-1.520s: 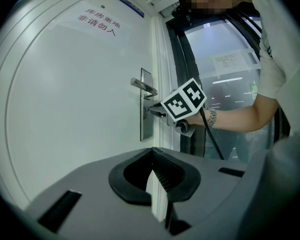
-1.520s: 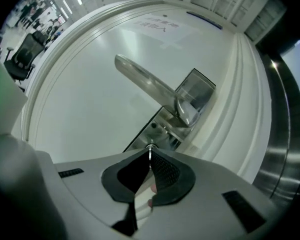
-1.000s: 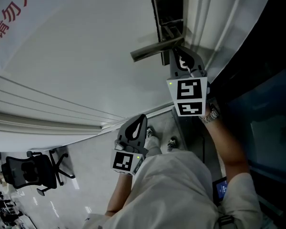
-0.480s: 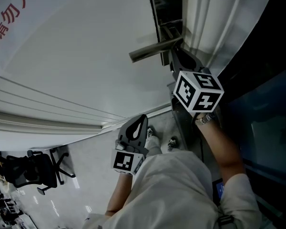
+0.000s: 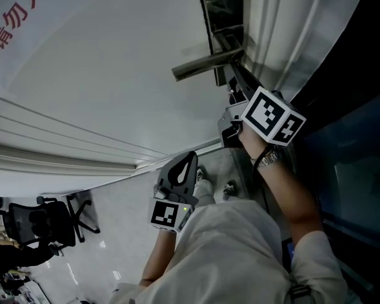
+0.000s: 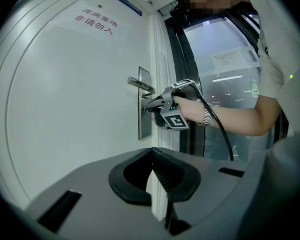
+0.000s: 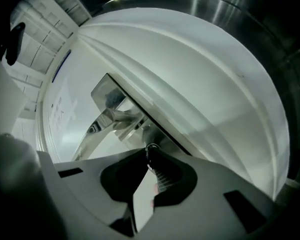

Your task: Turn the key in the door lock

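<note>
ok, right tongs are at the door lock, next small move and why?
Likely finish opening the right gripper and draw it straight back: its tongs have just been opening with the key between them, seated in the door lock.

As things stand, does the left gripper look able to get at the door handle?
Probably yes. The left gripper hangs back from the door, jaws together and empty, and in its view nothing stands between it and the door handle; it would need a forward reach.

You're in an office: a black swivel chair (image 5: pixel 47 223) at eight o'clock on glossy floor (image 5: pixel 114 246), a white door (image 5: pixel 114 75) with a red-lettered notice (image 6: pixel 95 21), and a glass partition (image 6: pixel 225 59) beside it.
</note>
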The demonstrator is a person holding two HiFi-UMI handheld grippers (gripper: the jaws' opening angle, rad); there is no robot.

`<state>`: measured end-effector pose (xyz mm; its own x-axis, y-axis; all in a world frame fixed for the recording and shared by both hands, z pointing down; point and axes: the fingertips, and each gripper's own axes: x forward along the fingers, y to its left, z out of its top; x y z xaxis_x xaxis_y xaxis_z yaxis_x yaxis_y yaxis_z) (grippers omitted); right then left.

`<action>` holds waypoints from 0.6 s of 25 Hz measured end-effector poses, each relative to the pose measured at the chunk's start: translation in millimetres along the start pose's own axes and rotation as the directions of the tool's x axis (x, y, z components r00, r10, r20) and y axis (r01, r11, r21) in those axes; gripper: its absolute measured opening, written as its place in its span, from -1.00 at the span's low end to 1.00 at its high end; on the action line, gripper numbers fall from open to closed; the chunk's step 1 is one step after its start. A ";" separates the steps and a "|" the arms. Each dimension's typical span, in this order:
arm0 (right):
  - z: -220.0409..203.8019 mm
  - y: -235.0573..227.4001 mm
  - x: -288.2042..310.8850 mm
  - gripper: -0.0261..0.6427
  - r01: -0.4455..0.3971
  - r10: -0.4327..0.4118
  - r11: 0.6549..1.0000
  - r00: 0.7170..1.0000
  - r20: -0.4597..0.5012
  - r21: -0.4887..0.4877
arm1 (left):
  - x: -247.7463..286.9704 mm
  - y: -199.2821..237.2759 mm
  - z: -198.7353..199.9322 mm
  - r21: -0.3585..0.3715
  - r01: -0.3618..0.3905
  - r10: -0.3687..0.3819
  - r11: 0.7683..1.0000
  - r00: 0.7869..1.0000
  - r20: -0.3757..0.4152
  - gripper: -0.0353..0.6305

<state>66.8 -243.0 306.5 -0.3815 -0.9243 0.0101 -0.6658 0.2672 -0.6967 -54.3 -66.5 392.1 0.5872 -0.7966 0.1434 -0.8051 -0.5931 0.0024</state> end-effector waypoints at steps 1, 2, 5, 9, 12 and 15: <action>-0.1 -0.1 0.3 -0.84 -0.007 0.007 1.000 1.000 0.004 0.027 | -0.2 0.1 -0.6 0.000 -0.001 0.001 1.000 1.000 -0.001 -0.88; -0.2 -0.2 0.7 -0.84 -0.013 0.013 0.999 1.000 0.007 0.047 | -0.5 0.2 -1.3 0.000 -0.003 0.003 1.000 1.000 -0.003 -0.88; -0.6 -0.2 1.2 -0.83 -0.024 0.023 0.997 1.000 0.010 0.069 | -1.3 0.1 -3.1 -0.001 -0.003 0.003 1.000 1.000 -0.009 -0.88; -0.7 0.2 0.7 -0.83 -0.023 0.022 0.998 1.000 0.008 0.066 | -3.8 -1.5 -3.6 0.001 -0.002 0.002 1.000 1.000 -0.013 -0.88; -0.8 1.9 0.4 -0.83 -0.035 0.035 0.999 0.999 -0.008 0.032 | -6.1 -2.0 -3.6 0.002 -0.004 0.004 1.000 1.000 -0.014 -0.88; -1.7 12.7 -0.4 -0.58 -0.097 0.097 0.995 0.994 -0.041 -0.001 | -7.7 -0.6 -4.6 0.002 -0.010 0.010 1.000 1.000 -0.017 -0.88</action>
<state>57.5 -238.8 298.9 -0.4703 -0.8821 -0.0284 -0.6263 0.3563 -0.6934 -58.7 -59.5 395.6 0.5772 -0.8006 0.1605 -0.8111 -0.5850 -0.0010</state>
